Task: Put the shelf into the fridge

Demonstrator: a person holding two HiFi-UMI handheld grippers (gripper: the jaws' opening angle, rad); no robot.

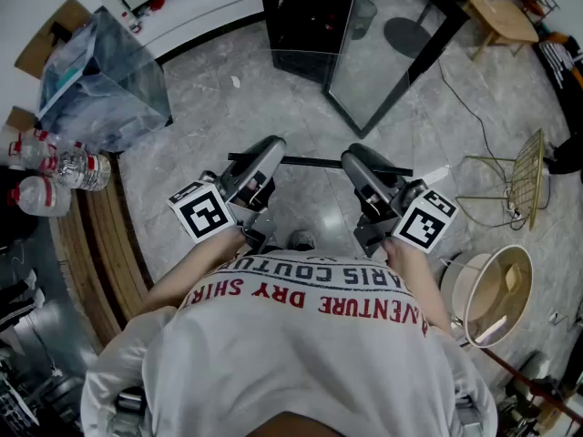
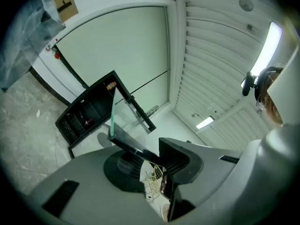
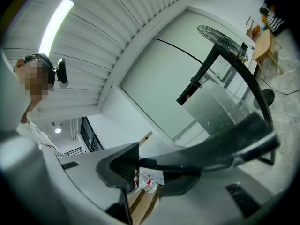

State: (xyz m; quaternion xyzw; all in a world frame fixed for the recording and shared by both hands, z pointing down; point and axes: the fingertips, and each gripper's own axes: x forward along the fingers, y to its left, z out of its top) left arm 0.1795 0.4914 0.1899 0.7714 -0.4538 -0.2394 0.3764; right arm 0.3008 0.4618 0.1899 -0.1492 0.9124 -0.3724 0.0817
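I hold a glass shelf (image 1: 393, 62) with a black frame out in front of me, above the floor. Its near black rail (image 1: 314, 162) runs between my two grippers. My left gripper (image 1: 264, 164) is shut on the rail's left end, and my right gripper (image 1: 363, 166) on its right end. In the left gripper view the rail (image 2: 133, 146) lies pinched between the pads of the left gripper (image 2: 143, 156), and the glass (image 2: 123, 118) rises beyond. The right gripper (image 3: 151, 165) clamps the same rail (image 3: 211, 154). The small black fridge (image 1: 305, 12) stands open beyond the shelf's far edge.
A clear plastic bag (image 1: 105, 71) and water bottles (image 1: 55, 167) sit at the left by a wooden bench (image 1: 96, 244). A gold wire rack (image 1: 526, 167) and a round bin (image 1: 496, 289) stand at the right. A wooden stool (image 1: 499, 15) is at the far right.
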